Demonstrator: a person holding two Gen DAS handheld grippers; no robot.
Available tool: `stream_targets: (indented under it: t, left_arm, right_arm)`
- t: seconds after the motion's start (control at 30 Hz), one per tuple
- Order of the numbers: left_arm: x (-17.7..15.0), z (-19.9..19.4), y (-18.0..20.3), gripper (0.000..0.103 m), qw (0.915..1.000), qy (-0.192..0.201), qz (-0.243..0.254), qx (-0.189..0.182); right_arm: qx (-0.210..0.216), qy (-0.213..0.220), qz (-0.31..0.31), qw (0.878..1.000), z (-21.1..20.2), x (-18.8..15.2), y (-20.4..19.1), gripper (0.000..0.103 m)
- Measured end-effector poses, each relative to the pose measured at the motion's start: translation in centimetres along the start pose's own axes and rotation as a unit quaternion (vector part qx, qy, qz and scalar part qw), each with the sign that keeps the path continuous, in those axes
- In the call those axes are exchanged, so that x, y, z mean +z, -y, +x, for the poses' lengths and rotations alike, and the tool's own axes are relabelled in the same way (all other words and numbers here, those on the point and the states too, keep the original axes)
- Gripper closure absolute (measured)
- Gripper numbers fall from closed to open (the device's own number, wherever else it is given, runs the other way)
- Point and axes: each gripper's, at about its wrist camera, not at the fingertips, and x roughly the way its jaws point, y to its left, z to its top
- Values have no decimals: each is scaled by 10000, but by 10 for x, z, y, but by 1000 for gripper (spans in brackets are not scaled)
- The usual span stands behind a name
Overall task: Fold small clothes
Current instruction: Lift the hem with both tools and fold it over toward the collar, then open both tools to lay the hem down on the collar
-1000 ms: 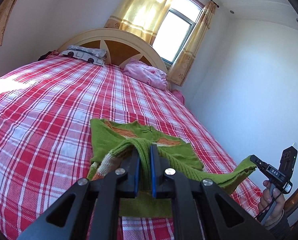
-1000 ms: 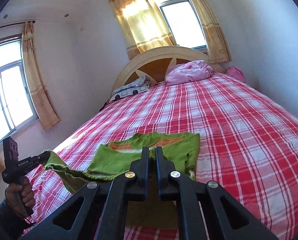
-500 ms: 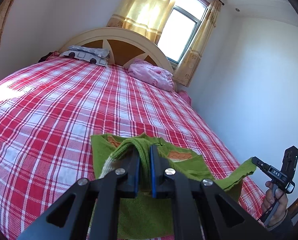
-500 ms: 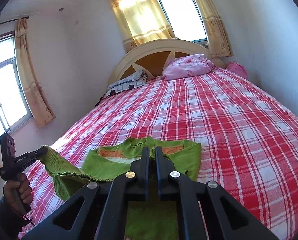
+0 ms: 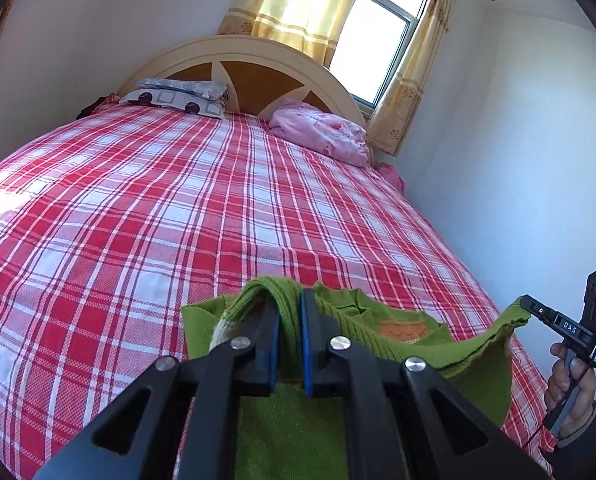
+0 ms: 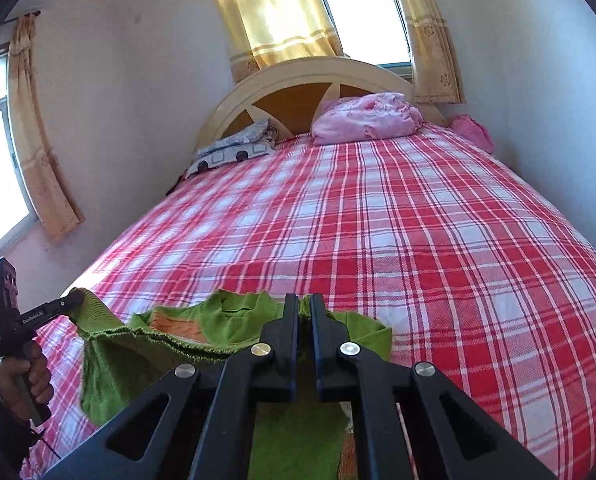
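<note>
A small green knit sweater with an orange patch lies at the near end of the bed. Its hem is lifted and stretched between both grippers. My left gripper is shut on one corner of the ribbed hem, which drapes over its fingertips. At the right of the left wrist view, my right gripper pinches the other corner. In the right wrist view the right gripper is shut on the green sweater, and the left gripper holds the far corner taut. The sweater's lower part is hidden under the grippers.
The bed has a red and white plaid sheet. A grey patterned pillow and a pink bundle lie by the curved headboard. A wall runs close along the bed's right side. A person's hand grips the right handle.
Both grippers carried the stretched hem forward toward the headboard, over the sweater's upper part. Less of the sweater now shows ahead of the fingers. Both stayed shut.
</note>
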Motion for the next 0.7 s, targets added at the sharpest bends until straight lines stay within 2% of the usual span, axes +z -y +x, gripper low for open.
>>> stream_targets:
  t: [0.33,0.57,0.7]
  left_arm:
    - [-3,75,-12,94,9977,-406,128,529]
    - [-12,108,-17,93,9935,-630,288,908]
    - [-18,116,-25,86,9921,-745,85,1006]
  right_arm:
    - [-409,-667,132,9968,103,-2,28,98]
    - [-696,-962,76,9929,151,-6,37,98]
    - [-678,-1209,199,9901,175,-9,49,95]
